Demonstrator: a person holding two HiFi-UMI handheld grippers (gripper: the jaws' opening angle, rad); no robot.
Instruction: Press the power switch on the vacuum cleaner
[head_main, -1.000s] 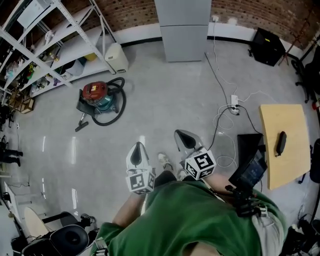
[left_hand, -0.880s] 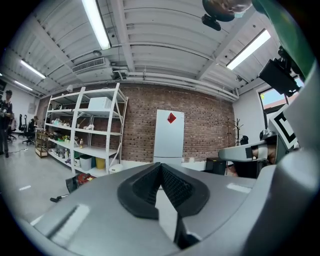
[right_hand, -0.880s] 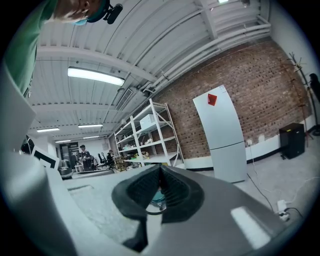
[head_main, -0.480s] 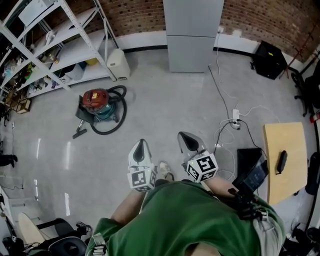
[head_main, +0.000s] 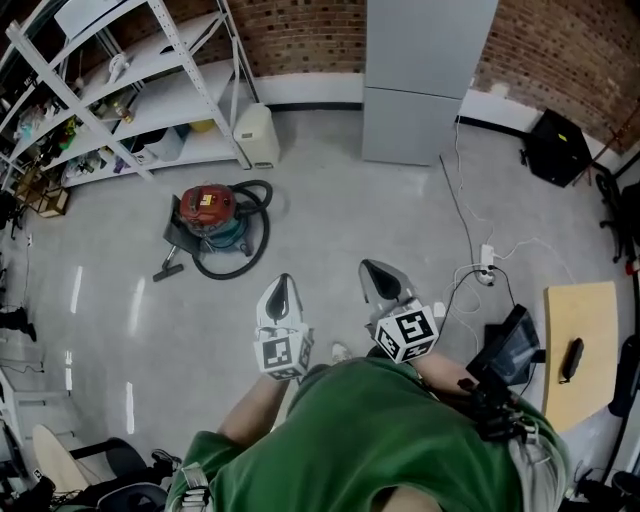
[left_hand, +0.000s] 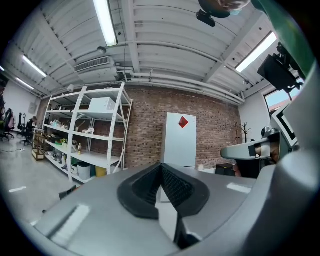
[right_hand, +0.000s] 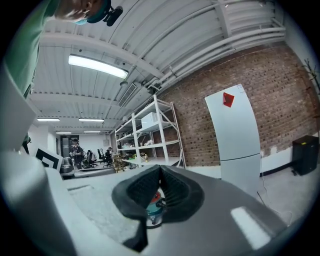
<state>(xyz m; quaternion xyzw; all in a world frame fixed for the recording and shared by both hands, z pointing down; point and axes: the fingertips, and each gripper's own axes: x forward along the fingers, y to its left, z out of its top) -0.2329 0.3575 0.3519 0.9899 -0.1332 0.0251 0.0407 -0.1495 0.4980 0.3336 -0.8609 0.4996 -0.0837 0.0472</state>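
Distance is the main hazard. The vacuum cleaner (head_main: 212, 215) sits on the floor (head_main: 330, 230) well ahead of both tongs and off to their left, so reaching it means a walk and a low stoop. The left tongs (head_main: 281, 289) are shut tip to tip with nothing between them. The right tongs (head_main: 378, 272) are closed the same way, also empty, and the vacuum cleaner shows far off beyond their pads. A black hose (head_main: 255, 240) loops round the near side of the vacuum cleaner, and its nozzle (head_main: 165, 268) lies further left, so either could catch a foot or block the approach. The power switch cannot be picked out from here, and a press might land on the wrong spot. Closed tips may also skid off the rounded red lid or shove the canister away. Cables (head_main: 462, 285) trail just right of the right tongs.

A yellow label (head_main: 207, 199) on the lid is too small to read. The red diamond (left_hand: 183, 122) on the white cabinet shows no legible lettering.
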